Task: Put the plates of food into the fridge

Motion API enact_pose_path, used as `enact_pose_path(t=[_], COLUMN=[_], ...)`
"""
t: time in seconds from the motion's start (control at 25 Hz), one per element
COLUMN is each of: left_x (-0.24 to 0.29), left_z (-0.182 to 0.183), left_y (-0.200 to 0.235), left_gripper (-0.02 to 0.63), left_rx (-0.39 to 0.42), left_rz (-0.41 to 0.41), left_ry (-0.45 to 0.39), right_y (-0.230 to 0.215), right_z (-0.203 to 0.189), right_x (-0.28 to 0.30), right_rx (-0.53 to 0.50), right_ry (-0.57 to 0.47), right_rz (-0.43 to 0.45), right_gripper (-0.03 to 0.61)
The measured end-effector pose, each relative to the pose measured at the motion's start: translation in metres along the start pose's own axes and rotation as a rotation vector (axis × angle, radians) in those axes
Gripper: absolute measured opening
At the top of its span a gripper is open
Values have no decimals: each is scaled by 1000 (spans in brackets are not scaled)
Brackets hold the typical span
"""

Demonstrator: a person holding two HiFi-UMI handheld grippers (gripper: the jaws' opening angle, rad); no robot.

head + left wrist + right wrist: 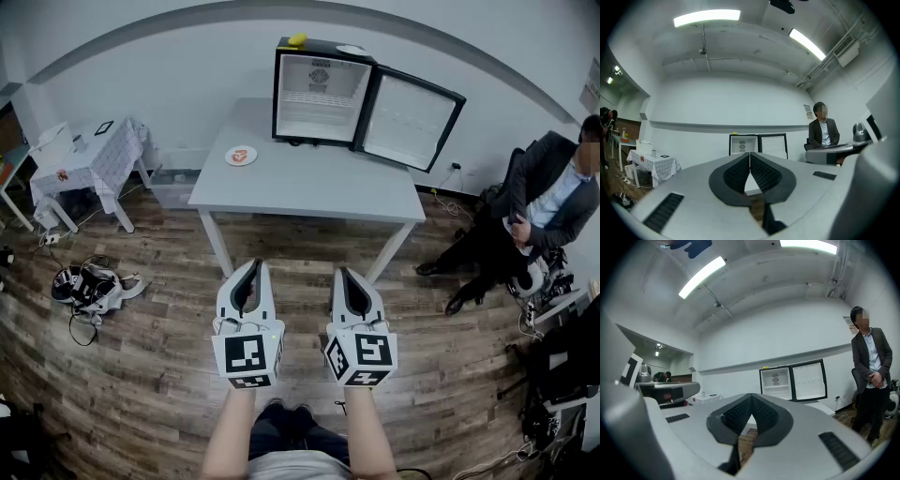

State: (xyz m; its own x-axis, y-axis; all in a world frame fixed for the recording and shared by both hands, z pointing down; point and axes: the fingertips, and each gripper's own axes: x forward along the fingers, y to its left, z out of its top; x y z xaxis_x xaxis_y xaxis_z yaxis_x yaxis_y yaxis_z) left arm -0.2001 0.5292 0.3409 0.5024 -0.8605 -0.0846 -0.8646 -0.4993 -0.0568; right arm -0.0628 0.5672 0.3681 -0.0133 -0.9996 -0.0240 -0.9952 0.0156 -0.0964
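A white plate of food (241,156) sits near the left edge of the grey table (309,187). At the table's far end stands a small black fridge (319,94), its door (410,120) swung open to the right and its white inside showing. The fridge (743,144) shows far ahead in the left gripper view, and the fridge (776,381) likewise in the right gripper view. My left gripper (255,267) and right gripper (342,274) are held side by side over the floor, short of the table's near edge. Both are shut with nothing between the jaws.
A person in a dark jacket (544,202) sits to the right of the table. A small table with a checked cloth (89,159) stands at the left. Cables and gear (89,286) lie on the wooden floor at the left. A yellow object (296,40) rests on the fridge top.
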Motion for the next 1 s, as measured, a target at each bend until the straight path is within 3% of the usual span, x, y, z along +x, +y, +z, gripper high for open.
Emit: enact_pose_path(t=[1.0], left_x=[11], left_z=[-2], left_y=[0], left_gripper=[12], left_rx=[15], left_rz=[49], left_ry=[-1], right_y=[-9], right_z=[1], right_x=[12], right_rx=[36], right_ry=[-22], right_rz=[60], right_gripper=[12])
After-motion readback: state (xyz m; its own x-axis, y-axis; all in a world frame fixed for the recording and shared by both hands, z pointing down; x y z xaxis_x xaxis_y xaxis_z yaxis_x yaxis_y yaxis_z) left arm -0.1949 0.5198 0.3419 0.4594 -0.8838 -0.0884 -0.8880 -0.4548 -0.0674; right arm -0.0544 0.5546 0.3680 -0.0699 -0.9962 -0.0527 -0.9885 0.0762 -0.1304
